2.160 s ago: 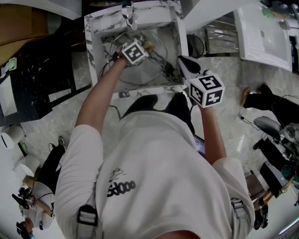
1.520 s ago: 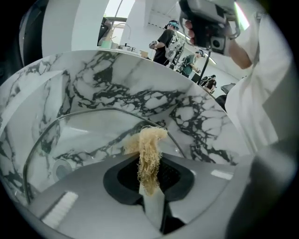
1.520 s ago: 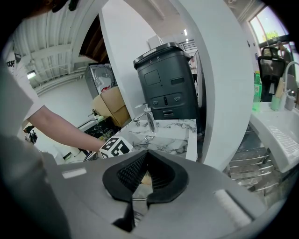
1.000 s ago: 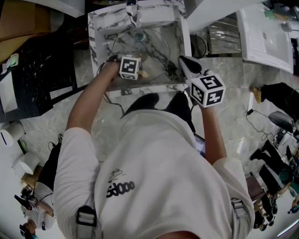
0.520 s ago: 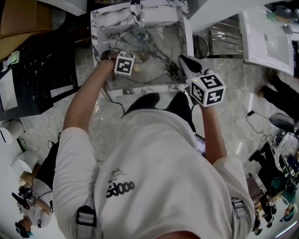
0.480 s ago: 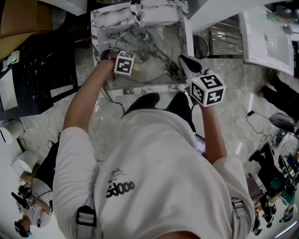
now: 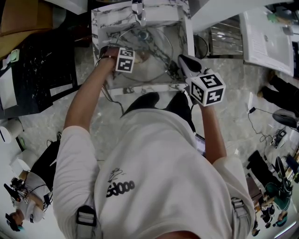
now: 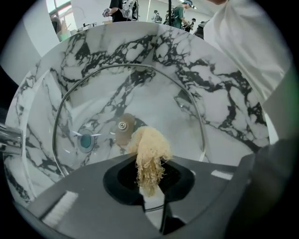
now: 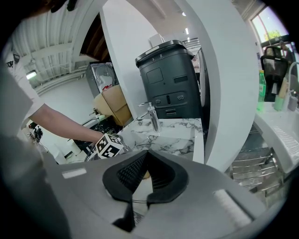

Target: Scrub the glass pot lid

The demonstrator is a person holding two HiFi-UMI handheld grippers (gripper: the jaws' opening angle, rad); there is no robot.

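Observation:
The glass pot lid (image 7: 156, 53) lies tilted in the marble sink (image 7: 140, 88). From the left gripper view I see through its glass (image 8: 154, 93) to its metal rim and to the knob (image 8: 122, 126) at its centre. My left gripper (image 8: 148, 163) is shut on a beige fibrous scrubber (image 8: 148, 147), which sits against the lid next to the knob. In the head view that left gripper (image 7: 134, 56) is at the lid's left side. At the lid's right edge, my right gripper (image 7: 178, 65) is shut on the rim. A sliver of lid (image 9: 141, 186) shows between the right gripper's (image 9: 145, 156) jaws.
A chrome faucet (image 7: 137, 9) stands at the sink's far rim, and the drain (image 8: 85, 141) shows under the glass. A metal dish rack (image 7: 224, 35) lies to the right of the sink. A dark bin (image 9: 173, 79) stands behind the faucet (image 9: 152, 116).
My left gripper has carried the scrubber from the lid's middle toward the sink's left side. The right gripper has stayed at the lid's right edge.

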